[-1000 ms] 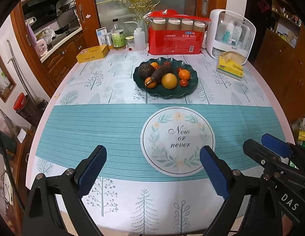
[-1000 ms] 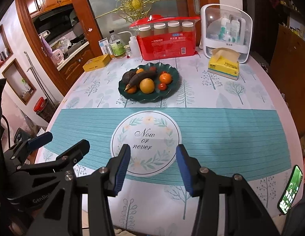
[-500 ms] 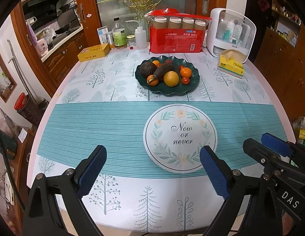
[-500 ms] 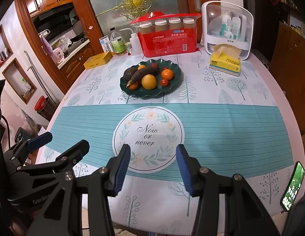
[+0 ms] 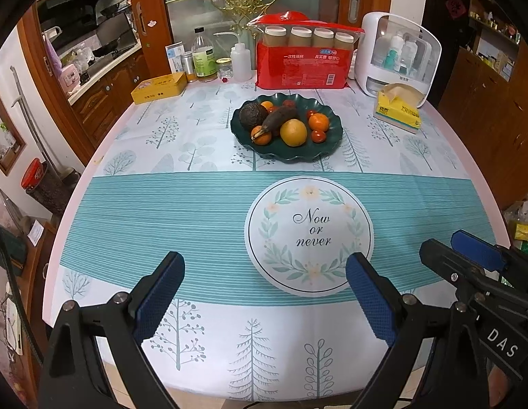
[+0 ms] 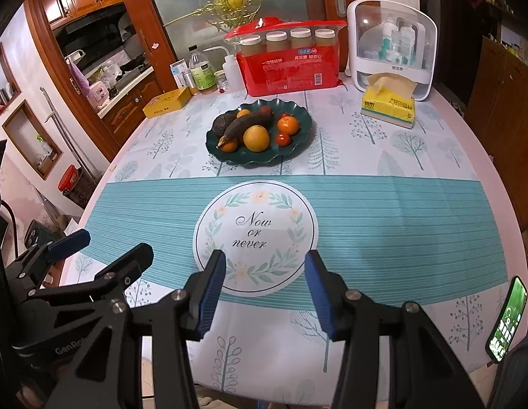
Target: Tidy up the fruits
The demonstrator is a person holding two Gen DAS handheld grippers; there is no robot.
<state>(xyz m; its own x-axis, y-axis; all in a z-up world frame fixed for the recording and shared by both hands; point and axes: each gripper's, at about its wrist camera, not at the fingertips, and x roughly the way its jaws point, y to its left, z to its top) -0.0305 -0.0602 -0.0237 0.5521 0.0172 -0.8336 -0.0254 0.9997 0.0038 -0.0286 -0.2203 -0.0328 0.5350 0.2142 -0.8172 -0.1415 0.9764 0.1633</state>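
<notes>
1. Since the earlier frames, both views have been drawn back from the table [image 5: 134, 204]; more of the near edge of the cloth is seen, and the dark green plate [image 5: 334, 136] sits farther up in both views.
2. Left gripper [image 5: 265, 293]: jaws are released wide apart, nothing is held, and it is kept above the near edge of the table.
3. Right gripper [image 6: 265, 288]: jaws are released, nothing is held, and it is kept above the near rim of the round mat [image 6: 255, 238] printed "Now or never".
4. The fruit is found piled on the plate, just beyond the mat: a yellow orange [image 5: 293, 132], a dark banana [image 5: 279, 117] lying across the pile, an avocado [image 5: 252, 115], a tangerine [image 5: 319, 122] and a small tomato [image 5: 318, 136].
5. A red pack of cups [image 5: 303, 68], a yellow tissue box [image 5: 398, 110] and a yellow tin [image 5: 160, 87] are noted behind the plate.
6. A lit phone [image 6: 506, 320] is noted at the right edge of the right wrist view.
</notes>
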